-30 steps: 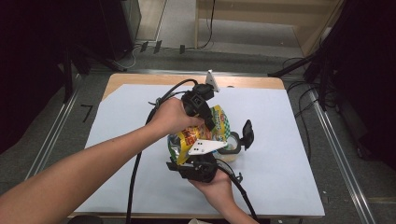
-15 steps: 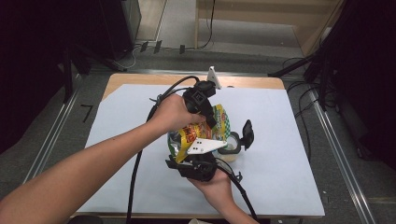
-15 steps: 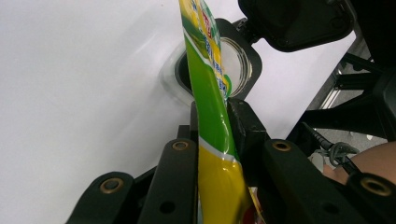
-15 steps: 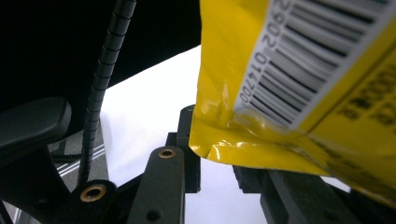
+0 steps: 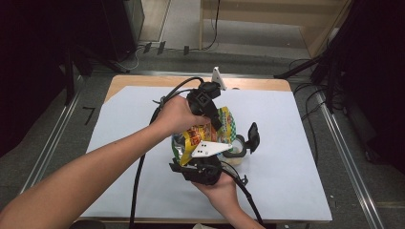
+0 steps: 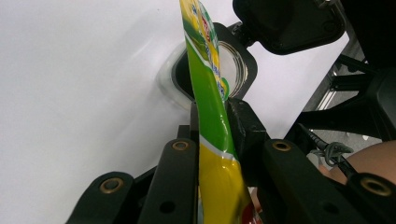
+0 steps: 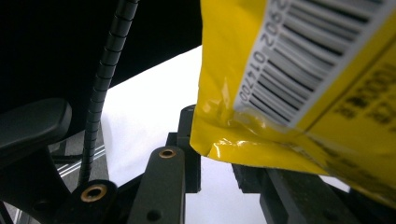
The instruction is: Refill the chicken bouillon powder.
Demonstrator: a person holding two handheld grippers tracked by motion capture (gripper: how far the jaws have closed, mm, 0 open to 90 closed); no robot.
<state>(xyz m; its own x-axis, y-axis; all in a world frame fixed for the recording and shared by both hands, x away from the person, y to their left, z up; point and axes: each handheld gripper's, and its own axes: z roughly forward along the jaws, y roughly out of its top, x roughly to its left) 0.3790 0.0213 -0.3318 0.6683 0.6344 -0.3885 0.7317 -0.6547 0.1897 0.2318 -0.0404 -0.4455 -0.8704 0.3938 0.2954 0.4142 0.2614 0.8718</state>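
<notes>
1. Across the last second the high view hardly changes. Both hands stay in the lower middle of the frame, and the snack bag (image 5: 200, 136) stays lifted between them at the same tilt.
2. The left gripper (image 5: 216, 125) comes down from the upper middle of the frame. In the left gripper view its jaws are clenched on the bag (image 6: 210, 107), which stands edge-on and is pinched flat between the pads.
3. The right gripper (image 5: 193, 160) sits under the bag, at the bottom middle of the high view. In the right gripper view the bag's sealed yellow corner (image 7: 289, 93) hangs over the jaws. A gap shows between them, so I cannot tell whether the pads press on the foil or only cradle it.
4. The bag hangs off the white sheet (image 5: 286, 143), just left of the clear container (image 5: 235, 153), whose black lid (image 5: 253, 137) stands flipped open. In the left gripper view the container mouth (image 6: 236, 65) lies right behind the bag's edge, in the upper middle.
5. This reads as a pause. The bag is lined up beside the open container, but I see nothing pouring and no torn opening. Opening or tipping the bag seems still to be done.
</notes>
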